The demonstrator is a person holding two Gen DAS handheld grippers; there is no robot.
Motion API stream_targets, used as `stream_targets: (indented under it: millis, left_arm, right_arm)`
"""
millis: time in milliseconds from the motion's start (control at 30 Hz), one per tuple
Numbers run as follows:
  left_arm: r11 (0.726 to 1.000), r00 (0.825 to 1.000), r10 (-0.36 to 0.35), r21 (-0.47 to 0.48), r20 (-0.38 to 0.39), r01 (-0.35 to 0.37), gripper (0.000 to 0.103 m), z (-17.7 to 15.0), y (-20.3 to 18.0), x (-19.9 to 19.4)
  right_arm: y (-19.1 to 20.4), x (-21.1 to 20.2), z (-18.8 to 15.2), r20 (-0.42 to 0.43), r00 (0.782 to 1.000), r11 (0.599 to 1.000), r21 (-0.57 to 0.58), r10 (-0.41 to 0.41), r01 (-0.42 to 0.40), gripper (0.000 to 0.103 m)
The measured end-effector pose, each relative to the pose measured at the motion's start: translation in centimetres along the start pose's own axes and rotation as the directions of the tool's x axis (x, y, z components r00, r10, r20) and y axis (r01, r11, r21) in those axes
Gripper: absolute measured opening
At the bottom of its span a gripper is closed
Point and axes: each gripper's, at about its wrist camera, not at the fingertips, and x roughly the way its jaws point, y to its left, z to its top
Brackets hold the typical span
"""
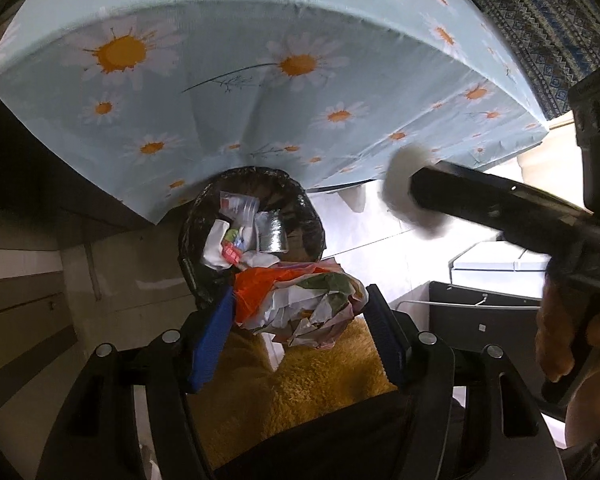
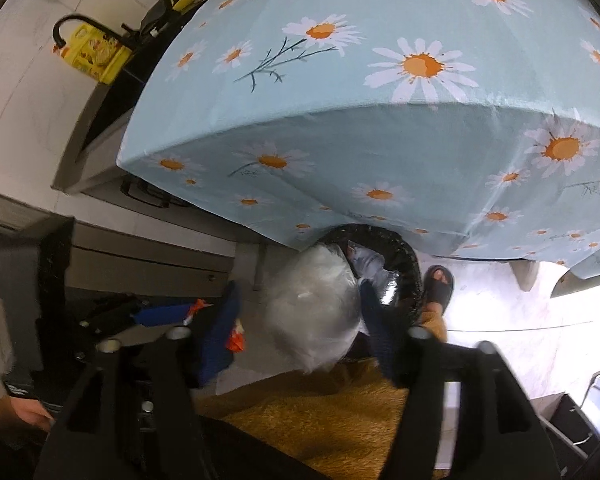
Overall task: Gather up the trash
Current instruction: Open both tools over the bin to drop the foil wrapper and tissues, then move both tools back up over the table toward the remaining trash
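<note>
Crumpled wrappers (image 1: pixel 300 304) fill left hand-held gripper (image 1: pixel 300 312); right hand-held gripper (image 2: pixel 300 312) clamps clear plastic (image 2: pixel 312 312).

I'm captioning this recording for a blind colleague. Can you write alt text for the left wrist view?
The left gripper holds a crumpled orange-and-white wrapper above a black-lined trash bin already holding packaging. A daisy-print tablecloth hangs behind the bin, and the right gripper enters from the right carrying a blurred whitish bundle.

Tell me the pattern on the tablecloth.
Light blue tablecloth printed with white daisies that have orange centres; clearest in the right wrist view.
</note>
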Motion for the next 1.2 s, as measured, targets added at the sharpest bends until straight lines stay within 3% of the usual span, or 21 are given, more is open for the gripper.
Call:
stream_targets:
  millis: [67,200,700,1200]
  left_arm:
    - [1.000,1.000,0.002,-0.016,-0.004,-0.002,0.064,0.0,0.2,0.0]
    - [0.999,1.000,0.009,-0.033,-0.002,-0.009,0.075,0.2,0.5,-0.1]
    - [1.000,1.000,0.012,0.002,0.012,-0.012,0.075,0.7,-0.2,-1.0]
    - [0.998,0.989,-0.039,0.064,0.142,0.030,0.075,2.4,-1.5,-6.8]
  right_arm:
    - [-0.2,-0.2,0.1,0.005,1.000,1.000,0.007,-0.003,0.003,0.066]
    - [-0.7,-0.5,0.0,0.013,1.000,1.000,0.020,-0.007,0.007,0.066]
    - [-1.8,-2.0,-0.6,0.054,0.998,0.998,0.067,-0.019,0.015,0.066]
    - [-0.4,-5.6,0.7,0.150,0.986,0.997,0.054,-0.070,0.063,0.068]
